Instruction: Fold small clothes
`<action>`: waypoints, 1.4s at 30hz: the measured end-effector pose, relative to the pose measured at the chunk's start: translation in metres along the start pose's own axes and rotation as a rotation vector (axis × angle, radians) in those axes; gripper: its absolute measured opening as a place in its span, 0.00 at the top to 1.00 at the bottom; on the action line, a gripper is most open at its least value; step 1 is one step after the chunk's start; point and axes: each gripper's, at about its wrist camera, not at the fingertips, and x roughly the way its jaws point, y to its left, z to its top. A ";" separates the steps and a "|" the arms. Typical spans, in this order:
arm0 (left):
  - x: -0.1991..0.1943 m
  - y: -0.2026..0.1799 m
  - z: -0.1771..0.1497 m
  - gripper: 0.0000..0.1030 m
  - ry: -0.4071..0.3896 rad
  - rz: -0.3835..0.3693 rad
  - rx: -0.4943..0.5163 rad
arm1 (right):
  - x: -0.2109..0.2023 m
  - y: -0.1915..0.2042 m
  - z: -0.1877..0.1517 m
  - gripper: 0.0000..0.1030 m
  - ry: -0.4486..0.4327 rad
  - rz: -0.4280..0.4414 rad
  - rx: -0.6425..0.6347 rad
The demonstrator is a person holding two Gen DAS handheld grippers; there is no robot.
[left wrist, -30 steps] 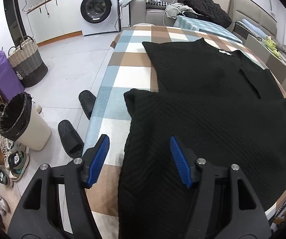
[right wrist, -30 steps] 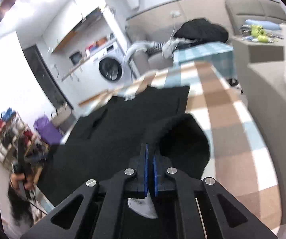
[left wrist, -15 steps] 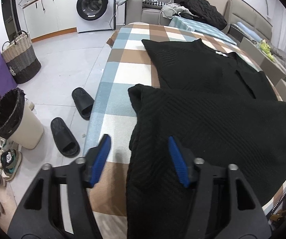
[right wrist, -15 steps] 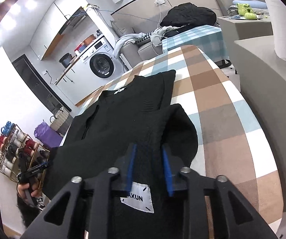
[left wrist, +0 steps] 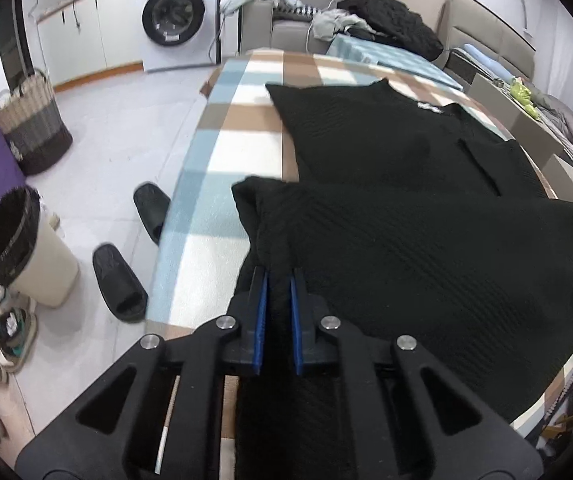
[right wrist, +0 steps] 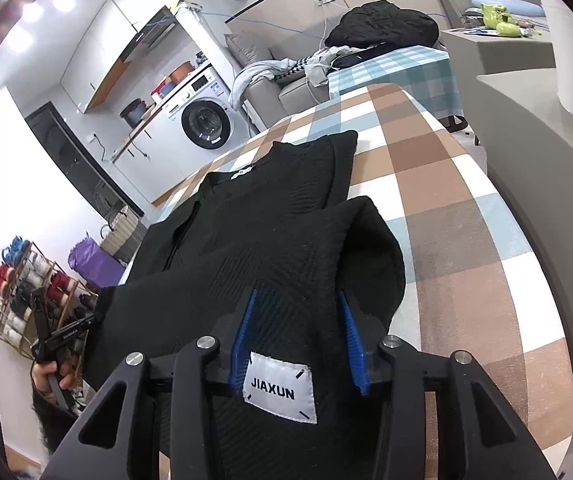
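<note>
A checked cloth in brown, blue and white covers the bench, and most of it lies under a black knit sweater whose near part is folded up over the rest. Behind the bench stand a washing machine and a sofa piled with dark clothes. On the floor to the left are a lined waste bin, a woven basket and two black slippers. The left gripper has just closed its jaws, pinching the sweater's left fold edge. The right gripper has just been opening; knit and a white JIAXUN label lie between the parted blue pads, which no longer press it.
</note>
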 end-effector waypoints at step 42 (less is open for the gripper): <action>0.030 0.003 0.054 0.34 -0.029 0.029 -0.092 | 0.055 -0.029 0.042 0.41 0.071 -0.184 0.064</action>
